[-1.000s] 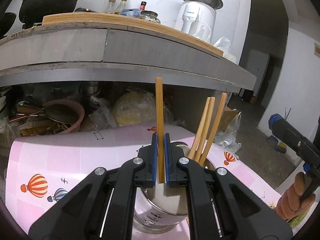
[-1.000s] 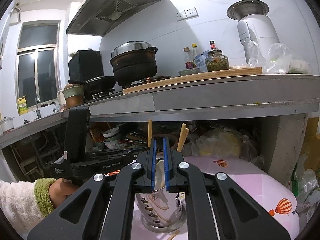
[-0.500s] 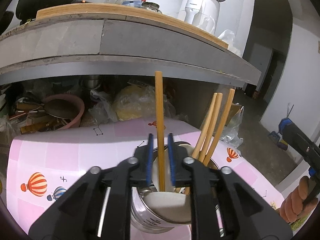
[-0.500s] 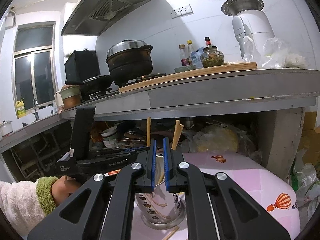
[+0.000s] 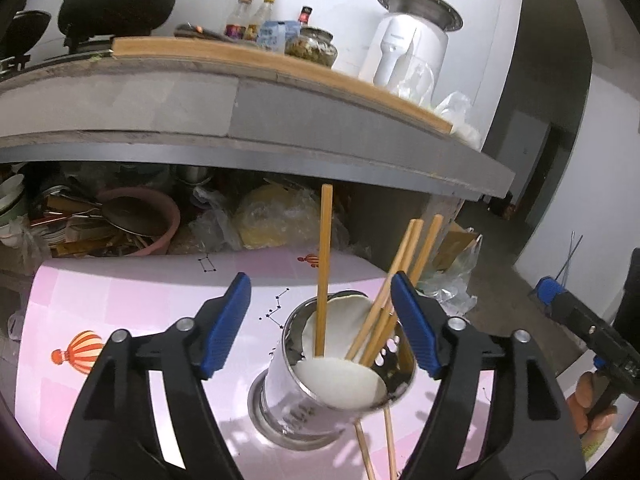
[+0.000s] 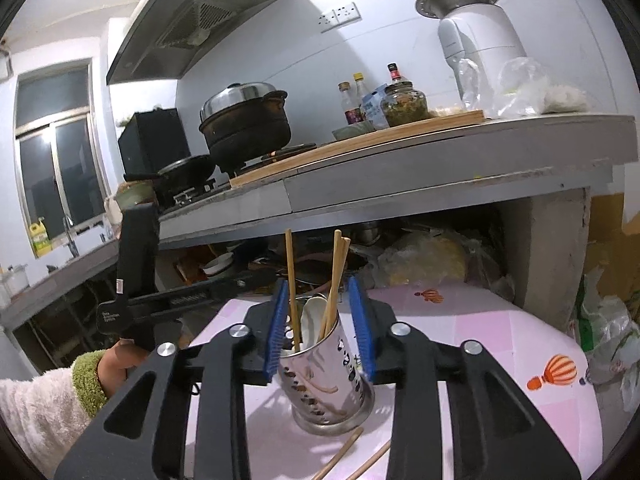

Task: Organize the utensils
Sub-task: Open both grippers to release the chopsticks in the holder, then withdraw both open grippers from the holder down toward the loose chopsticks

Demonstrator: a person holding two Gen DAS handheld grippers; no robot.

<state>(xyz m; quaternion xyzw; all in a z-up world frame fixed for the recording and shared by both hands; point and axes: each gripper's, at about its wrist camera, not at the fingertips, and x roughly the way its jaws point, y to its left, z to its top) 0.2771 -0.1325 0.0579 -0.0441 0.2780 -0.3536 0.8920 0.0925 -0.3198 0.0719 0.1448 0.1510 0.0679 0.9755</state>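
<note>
A shiny metal utensil holder (image 5: 304,408) stands on the pink balloon-print table (image 5: 120,300). It holds white spoons (image 5: 340,380), one upright wooden chopstick (image 5: 323,260) and several chopsticks leaning right (image 5: 404,264). My left gripper (image 5: 320,320) hovers just in front of the holder, jaws opening wide. The upright chopstick shows between the pads, untouched. My right gripper (image 6: 320,332) faces the same holder (image 6: 328,380) from the other side, a little way off. Its jaws are opening and grip nothing. Two loose chopsticks (image 6: 340,456) lie on the table by the holder's base.
A grey concrete counter (image 5: 240,120) overhangs the far side of the table, bearing a black pot (image 6: 244,124), bottles and a white appliance. Under it sit a pink basin (image 5: 152,220), dishes and plastic bags. A hand in a fluffy sleeve (image 6: 48,400) holds the left gripper.
My left gripper let go of the upright chopstick, which now stands in the holder, and its jaws spread wide as it drew back. My right gripper's jaws went from shut to partly open.
</note>
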